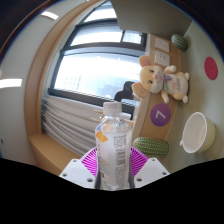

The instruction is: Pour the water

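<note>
bottle (113, 150) base cut off below; fingers (92, 163) mostly hidden behind it, grip unclear

The gripper (113, 172) is showing two pale grey, angular fingers (76, 172). Each is bearing a magenta pad (92, 160) on its inner face, ribbed with fine lines. No skin or sleeve is showing.

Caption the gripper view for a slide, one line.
Tongs shut on a clear plastic bottle, held upright near a white cup and a plush toy by the window.
</note>
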The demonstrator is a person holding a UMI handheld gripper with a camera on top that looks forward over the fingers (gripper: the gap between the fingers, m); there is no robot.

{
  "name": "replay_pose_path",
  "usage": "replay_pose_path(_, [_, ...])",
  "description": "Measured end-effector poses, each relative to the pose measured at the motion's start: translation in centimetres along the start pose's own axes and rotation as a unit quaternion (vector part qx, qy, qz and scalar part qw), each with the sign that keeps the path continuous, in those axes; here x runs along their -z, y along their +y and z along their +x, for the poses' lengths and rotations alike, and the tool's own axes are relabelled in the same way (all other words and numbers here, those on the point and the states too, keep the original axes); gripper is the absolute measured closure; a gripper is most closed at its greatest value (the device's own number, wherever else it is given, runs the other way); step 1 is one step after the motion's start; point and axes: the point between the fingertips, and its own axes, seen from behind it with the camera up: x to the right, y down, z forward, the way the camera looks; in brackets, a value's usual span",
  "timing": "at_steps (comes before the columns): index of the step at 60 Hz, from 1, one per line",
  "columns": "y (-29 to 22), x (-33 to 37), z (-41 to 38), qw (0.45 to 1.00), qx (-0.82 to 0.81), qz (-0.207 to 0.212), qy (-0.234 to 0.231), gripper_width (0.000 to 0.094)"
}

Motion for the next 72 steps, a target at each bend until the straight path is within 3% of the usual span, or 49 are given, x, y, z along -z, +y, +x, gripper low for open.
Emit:
replay_pose_path(11, [-4.4,0.3,-2.5,0.930,0.362,-0.039,0.049,0.0552])
replay_pose_path(15, [-7.4,0.5,-2.1,0.886,0.457,-0.027,0.071,0.0551])
replay_pose_path(27, [-16.5,2.4,1.4,0.784,0.601,0.005,0.158,0.0551])
replay_pose_path(35, [-22.0,4.4,7.0,0.746,0.630,0.011,0.216,0.0551])
replay_pose_path(49, [-27.2,5.5,17.0,0.745,0.609,0.009,0.272,0.0552])
replay_pose_path(62, [-27.3,6.1,23.2,0.752,0.592,-0.004,0.288,0.0548])
replay_pose_path(65, [-27.5,6.2,22.9,0.759,0.590,0.024,0.273,0.0542])
replay_pose_path(72, [-27.4,6.5,22.9,0.762,0.588,0.027,0.271,0.0542])
